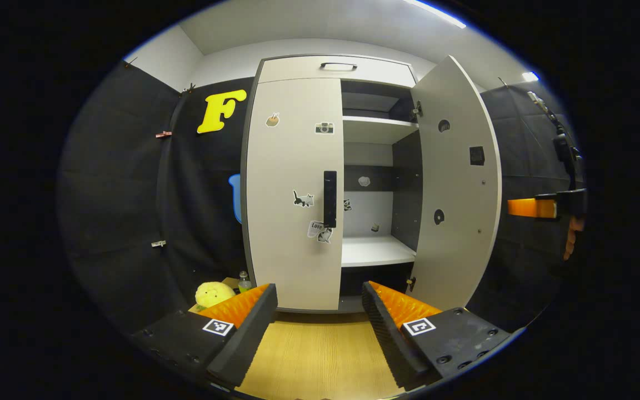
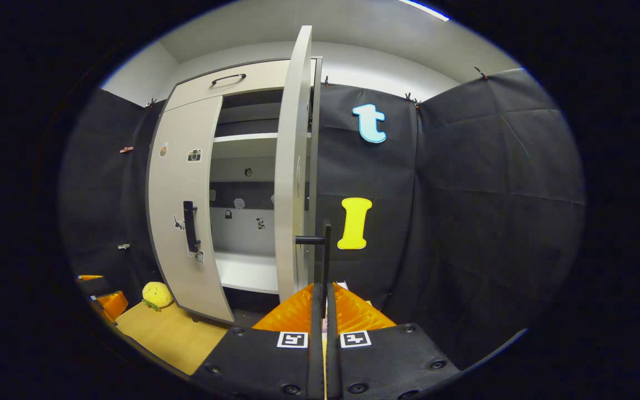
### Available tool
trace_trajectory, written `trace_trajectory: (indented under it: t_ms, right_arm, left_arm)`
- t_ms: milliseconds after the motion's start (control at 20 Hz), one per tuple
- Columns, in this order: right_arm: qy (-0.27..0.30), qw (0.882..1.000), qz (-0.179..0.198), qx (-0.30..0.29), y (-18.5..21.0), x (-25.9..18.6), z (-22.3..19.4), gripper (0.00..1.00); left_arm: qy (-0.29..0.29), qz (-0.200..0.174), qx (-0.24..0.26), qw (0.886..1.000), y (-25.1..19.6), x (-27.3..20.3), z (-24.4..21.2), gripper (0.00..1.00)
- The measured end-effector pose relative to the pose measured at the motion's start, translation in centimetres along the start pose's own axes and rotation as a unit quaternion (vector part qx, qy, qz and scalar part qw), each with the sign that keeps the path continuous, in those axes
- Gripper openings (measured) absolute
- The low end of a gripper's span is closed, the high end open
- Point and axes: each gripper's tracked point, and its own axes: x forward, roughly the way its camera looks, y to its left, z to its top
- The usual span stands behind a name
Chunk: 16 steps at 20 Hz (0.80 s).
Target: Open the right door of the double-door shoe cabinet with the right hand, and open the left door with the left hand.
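Observation:
The shoe cabinet's left door (image 1: 292, 194) is closed, and its black vertical handle (image 1: 329, 198) sits at the inner edge. My left gripper (image 1: 319, 289) hangs open a short way in front of that door, low down, holding nothing. The right door (image 1: 456, 183) stands swung out wide. In the right gripper view this right door (image 2: 292, 166) appears edge-on, and my right gripper (image 2: 324, 289) is shut on its thin black handle (image 2: 326, 244). The right gripper (image 1: 542, 208) and the hand holding it also appear at the far right of the left gripper view.
Pale shelves (image 1: 375, 250) show inside the open half. A drawer front with a handle (image 1: 338, 66) tops the cabinet. A yellow plush toy (image 1: 213, 293) and a small bottle (image 1: 244, 282) sit low at the left. The wooden surface (image 1: 320, 355) runs below the cabinet.

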Motion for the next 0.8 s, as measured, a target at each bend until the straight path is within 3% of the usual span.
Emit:
trace_trajectory:
  t_ms: [150, 250, 300, 450, 500, 650, 750, 800]
  right_arm:
    - [-0.007, 1.0, 0.02, 0.001, 2.8, -2.9, 0.8, 0.06]
    - [-0.008, 0.999, 0.044, 0.026, 6.0, -3.4, 1.2, 0.1]
    - [-0.015, 0.998, 0.053, 0.032, 7.5, -3.5, 1.6, 0.06]
    - [-0.022, 0.998, 0.057, 0.012, 10.9, -2.9, 0.9, 0.06]
    - [-0.011, 0.998, 0.061, 0.009, 12.2, -2.6, 0.0, 0.1]
    - [0.031, 0.997, 0.069, 0.024, 15.7, -1.1, -2.8, 0.07]
    - [0.034, 0.998, 0.056, 0.026, 16.9, -0.1, -3.5, 0.19]
    - [0.034, 0.998, 0.05, 0.027, 17.4, 0.3, -3.9, 0.34]
  left_arm:
    - [0.0, -0.008, 0.0, 1.0, 1.3, 1.6, 0.2, 0.95]
    - [0.003, -0.016, 0.001, 1.0, 2.0, 2.6, 0.1, 0.95]
    - [0.004, -0.02, 0.003, 1.0, 2.4, 3.1, 0.2, 0.95]
    - [0.007, -0.029, 0.005, 1.0, 3.7, 4.2, 0.0, 0.95]
    - [0.007, -0.035, 0.003, 0.999, 4.0, 4.5, 0.1, 0.95]
    - [-0.002, -0.044, 0.006, 0.999, 5.7, 5.1, 0.6, 0.95]
    - [-0.013, -0.049, 0.01, 0.999, 6.9, 5.5, 1.3, 0.95]
    - [-0.02, -0.052, 0.011, 0.998, 7.4, 5.7, 1.7, 0.95]
